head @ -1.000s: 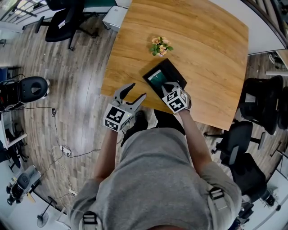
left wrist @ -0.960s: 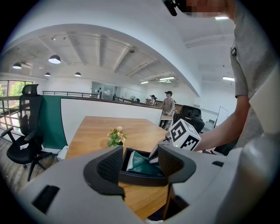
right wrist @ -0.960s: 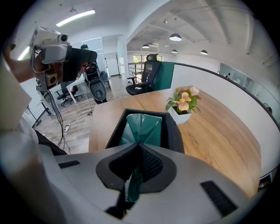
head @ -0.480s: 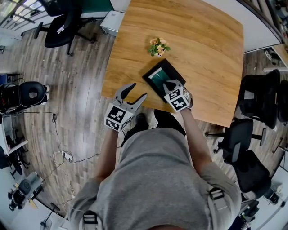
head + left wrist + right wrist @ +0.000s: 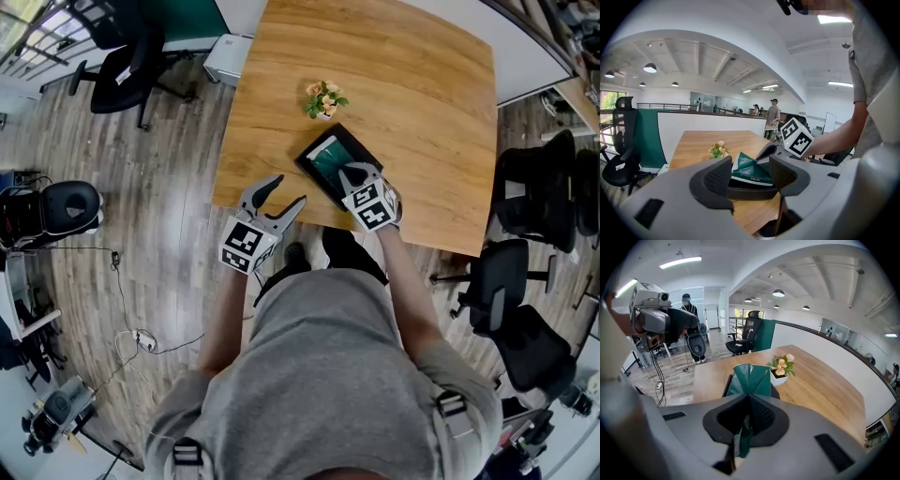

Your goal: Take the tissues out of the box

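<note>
On the wooden table (image 5: pixel 422 103), near its front edge, a black box (image 5: pixel 364 148) is placed. The green tissue pack (image 5: pixel 328 161) is seen partly out of it, near end raised, far end inside. Its long axis seems to point away toward the flower pot (image 5: pixel 322 99). The near end is clamped between the closed jaws of the right gripper (image 5: pixel 351 176). The left gripper (image 5: pixel 285 190) is held beside the table's edge, jaws apart, empty.

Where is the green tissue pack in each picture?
Head view: green tissue pack, middle, under the right gripper.
Left gripper view: low centre, seen beyond the open jaws.
Right gripper view: centre, pinched in the shut jaws.
Shared landmark: the flower pot close by.
</note>
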`<action>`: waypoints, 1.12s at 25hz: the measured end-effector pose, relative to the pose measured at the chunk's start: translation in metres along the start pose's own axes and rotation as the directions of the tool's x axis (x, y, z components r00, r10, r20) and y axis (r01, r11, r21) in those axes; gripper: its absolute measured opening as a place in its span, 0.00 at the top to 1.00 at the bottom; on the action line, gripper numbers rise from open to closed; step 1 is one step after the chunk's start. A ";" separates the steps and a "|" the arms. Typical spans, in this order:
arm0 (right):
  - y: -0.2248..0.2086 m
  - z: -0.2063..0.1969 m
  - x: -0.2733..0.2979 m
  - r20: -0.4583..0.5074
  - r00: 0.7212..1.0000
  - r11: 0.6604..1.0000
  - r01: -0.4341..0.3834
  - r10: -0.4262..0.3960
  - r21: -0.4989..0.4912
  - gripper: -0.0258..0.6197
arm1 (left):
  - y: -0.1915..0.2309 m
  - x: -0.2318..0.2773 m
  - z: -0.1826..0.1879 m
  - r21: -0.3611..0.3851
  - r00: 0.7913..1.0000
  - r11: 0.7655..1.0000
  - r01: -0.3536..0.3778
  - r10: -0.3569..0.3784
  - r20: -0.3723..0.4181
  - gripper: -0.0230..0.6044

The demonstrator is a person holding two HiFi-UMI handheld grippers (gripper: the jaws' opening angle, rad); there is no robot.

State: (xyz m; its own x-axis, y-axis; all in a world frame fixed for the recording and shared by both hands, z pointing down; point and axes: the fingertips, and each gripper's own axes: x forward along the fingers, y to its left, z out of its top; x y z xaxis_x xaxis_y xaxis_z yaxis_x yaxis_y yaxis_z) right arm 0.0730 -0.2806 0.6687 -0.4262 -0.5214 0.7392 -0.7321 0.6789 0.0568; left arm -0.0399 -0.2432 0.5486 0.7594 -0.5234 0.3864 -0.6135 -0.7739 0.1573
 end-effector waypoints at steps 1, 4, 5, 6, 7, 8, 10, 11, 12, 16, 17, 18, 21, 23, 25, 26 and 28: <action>0.000 0.002 -0.002 0.008 1.000 1.000 0.009 -0.009 -0.001 0.94 | -0.001 -0.001 0.001 0.004 1.000 1.000 0.004 -0.004 0.004 0.54; 0.002 0.008 -0.012 0.029 0.999 0.999 0.032 -0.032 0.005 0.94 | -0.004 -0.007 0.004 0.019 1.000 1.000 0.010 -0.011 0.015 0.54; 0.003 0.009 -0.015 0.034 0.999 0.999 0.040 -0.040 0.005 0.94 | -0.005 -0.010 0.005 0.023 1.000 1.000 0.012 -0.013 0.019 0.54; 0.003 0.010 -0.017 0.037 0.998 0.999 0.047 -0.048 0.005 0.94 | -0.006 -0.013 0.006 0.027 1.000 1.000 0.015 -0.015 0.022 0.54; 0.004 0.011 -0.019 0.039 0.998 0.998 0.055 -0.055 0.004 0.94 | -0.007 -0.016 0.007 0.031 1.000 0.999 0.017 -0.018 0.024 0.54; 0.005 0.011 -0.022 0.042 0.997 0.998 0.063 -0.063 0.004 0.94 | -0.008 -0.018 0.007 0.034 0.999 0.999 0.020 -0.021 0.026 0.54; 0.006 0.012 -0.028 0.047 0.996 0.997 0.075 -0.075 0.008 0.94 | -0.013 -0.024 0.005 0.040 0.999 0.999 0.025 -0.027 0.027 0.54; 0.008 0.013 -0.032 0.051 0.995 0.997 0.081 -0.081 0.011 0.94 | -0.015 -0.027 0.005 0.043 0.999 0.999 0.028 -0.029 0.026 0.54; 0.009 0.015 -0.035 0.058 0.994 0.996 0.088 -0.088 0.015 0.94 | -0.017 -0.030 0.004 0.045 0.999 0.999 0.030 -0.032 0.026 0.54; 0.011 0.026 -0.048 0.089 0.987 0.991 0.128 -0.130 0.022 0.94 | -0.019 -0.043 0.000 0.054 0.999 0.998 0.043 -0.045 0.032 0.54; 0.012 0.028 -0.052 0.095 0.986 0.990 0.138 -0.140 0.023 0.94 | -0.020 -0.045 0.000 0.057 0.998 0.997 0.046 -0.048 0.032 0.54; 0.013 0.029 -0.056 0.099 0.984 0.989 0.147 -0.149 0.023 0.94 | -0.021 -0.048 -0.001 0.060 0.998 0.997 0.050 -0.052 0.032 0.54; 0.021 0.030 -0.067 0.108 0.979 0.985 0.171 -0.172 0.019 0.94 | -0.028 -0.057 -0.003 0.071 0.997 0.996 0.061 -0.063 0.036 0.54; 0.025 0.030 -0.072 0.116 0.975 0.982 0.186 -0.188 0.021 0.94 | -0.031 -0.063 -0.005 0.083 0.997 0.994 0.068 -0.071 0.038 0.54; 0.029 0.031 -0.077 0.126 0.971 0.979 0.201 -0.203 0.032 0.94 | -0.034 -0.069 -0.006 0.093 0.996 0.993 0.074 -0.078 0.040 0.54; 0.030 0.032 -0.080 0.130 0.969 0.977 0.208 -0.211 0.037 0.94 | -0.035 -0.073 -0.007 0.096 0.996 0.992 0.076 -0.080 0.040 0.54; 0.035 0.034 -0.086 0.137 0.965 0.975 0.220 -0.224 0.039 0.94 | -0.037 -0.080 -0.009 0.100 0.996 0.992 0.079 -0.083 0.041 0.54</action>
State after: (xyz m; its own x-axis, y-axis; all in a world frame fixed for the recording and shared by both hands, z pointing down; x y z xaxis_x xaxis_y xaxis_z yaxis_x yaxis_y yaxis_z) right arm 0.0661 -0.2294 0.5848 -0.3202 -0.7256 0.6091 -0.8283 0.5264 0.1917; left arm -0.0797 -0.1694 0.5206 0.8162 -0.4713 0.3342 -0.5269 -0.8445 0.0959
